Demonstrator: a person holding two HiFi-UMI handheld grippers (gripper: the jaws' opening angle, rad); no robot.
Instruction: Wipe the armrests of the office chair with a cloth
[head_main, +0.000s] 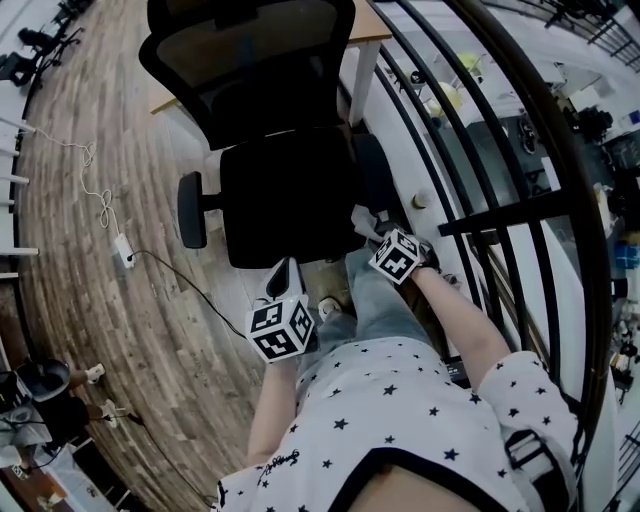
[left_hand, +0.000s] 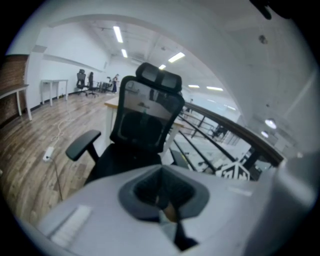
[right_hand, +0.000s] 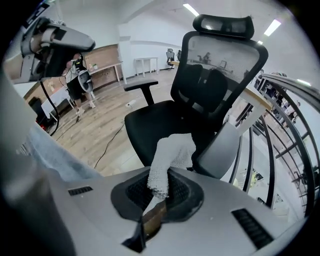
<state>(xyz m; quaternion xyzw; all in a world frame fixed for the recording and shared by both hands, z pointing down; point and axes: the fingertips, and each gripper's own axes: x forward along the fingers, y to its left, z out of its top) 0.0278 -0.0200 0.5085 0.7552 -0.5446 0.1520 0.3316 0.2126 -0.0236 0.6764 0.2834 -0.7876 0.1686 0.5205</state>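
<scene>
The black office chair (head_main: 285, 190) stands in front of me, its seat toward me. Its left armrest (head_main: 190, 208) sticks out over the wooden floor; its right armrest (head_main: 375, 172) lies beside the railing. My right gripper (head_main: 376, 233) is shut on a white cloth (head_main: 362, 220) just short of the right armrest's near end. In the right gripper view the cloth (right_hand: 167, 160) hangs out of the right gripper (right_hand: 157, 186) in front of that armrest (right_hand: 225, 145). My left gripper (head_main: 283, 278) is low in front of the seat's edge; the left gripper (left_hand: 161, 192) is shut, with nothing in it.
A black metal railing (head_main: 520, 215) runs close along the chair's right side. Behind the chair's backrest stands a wooden desk (head_main: 372, 28). A power strip with a cable (head_main: 122, 250) lies on the floor to the left. The person's jeans-clad leg (head_main: 378, 295) is between the grippers.
</scene>
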